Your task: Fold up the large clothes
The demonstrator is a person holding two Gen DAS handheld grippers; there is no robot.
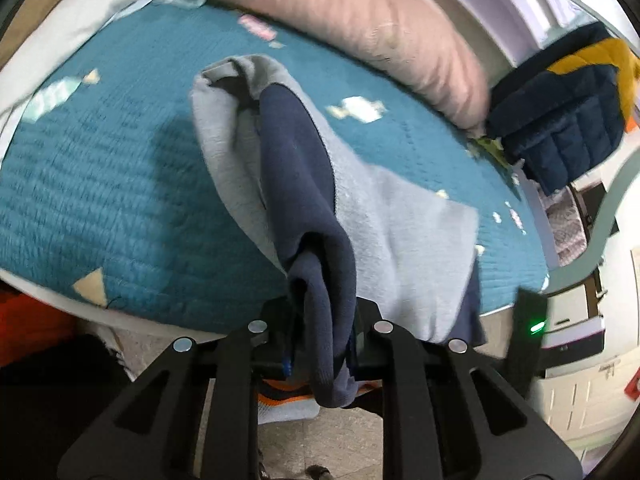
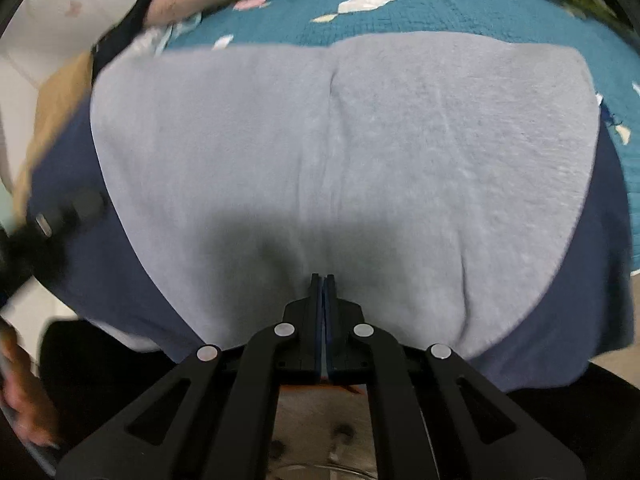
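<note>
A large grey garment with a navy outer side (image 2: 360,140) lies spread on the teal quilted bed cover (image 2: 440,8). In the left wrist view my left gripper (image 1: 322,320) is shut on a bunched navy fold of this garment (image 1: 316,248), lifted off the bed so that the grey lining (image 1: 400,220) drapes away from it. My right gripper (image 2: 323,280) is shut, with nothing seen between its fingers. Its tips rest at the grey fabric near the garment's near edge. The left gripper shows as a blurred black shape (image 2: 60,216) at the garment's left side.
A pink padded duvet (image 1: 360,20) lies along the far side of the bed. A navy and yellow quilted jacket (image 1: 560,108) sits at the bed's right end. White cabinets (image 1: 580,392) stand to the right, floor (image 1: 340,440) below. A person's hand (image 2: 24,380) is at lower left.
</note>
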